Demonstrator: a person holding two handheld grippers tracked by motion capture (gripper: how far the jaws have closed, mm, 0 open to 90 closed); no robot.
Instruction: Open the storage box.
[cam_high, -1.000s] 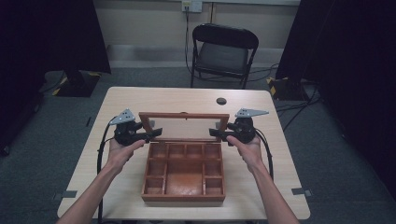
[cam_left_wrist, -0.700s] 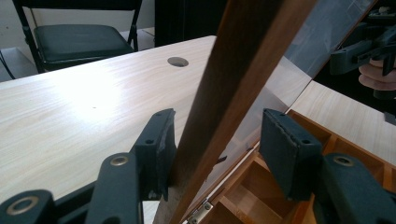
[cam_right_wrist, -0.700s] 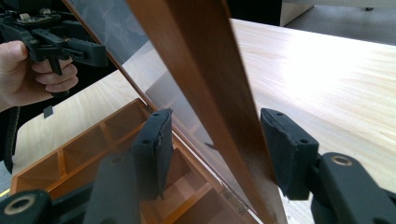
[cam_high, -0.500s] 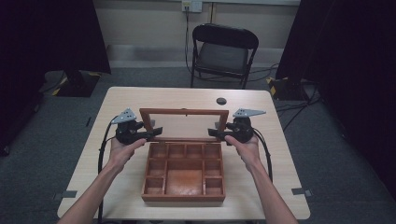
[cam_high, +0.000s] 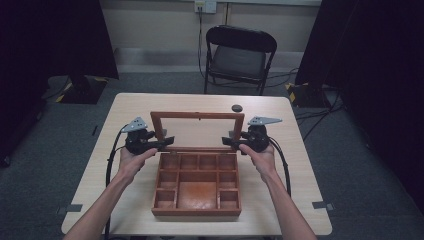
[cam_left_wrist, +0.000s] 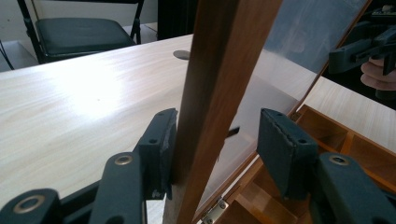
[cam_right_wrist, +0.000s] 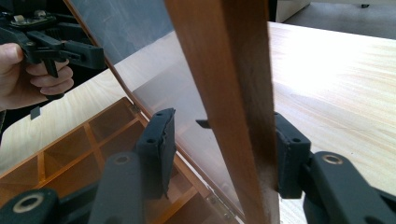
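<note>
Fingers on both grippers sit apart, straddling the lid's side rails: left gripper (cam_left_wrist: 212, 144) on the lid (cam_high: 197, 116), right gripper (cam_right_wrist: 224, 149) opposite. Two-sided support probably keeps it from twisting over the wooden box (cam_high: 196, 210) mid-table.

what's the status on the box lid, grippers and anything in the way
Left gripper and right gripper open, jaws straddling the lid's side rails. Lid raised near upright over the wooden box. Small dark disc behind lid, on the table, apart from it.
</note>
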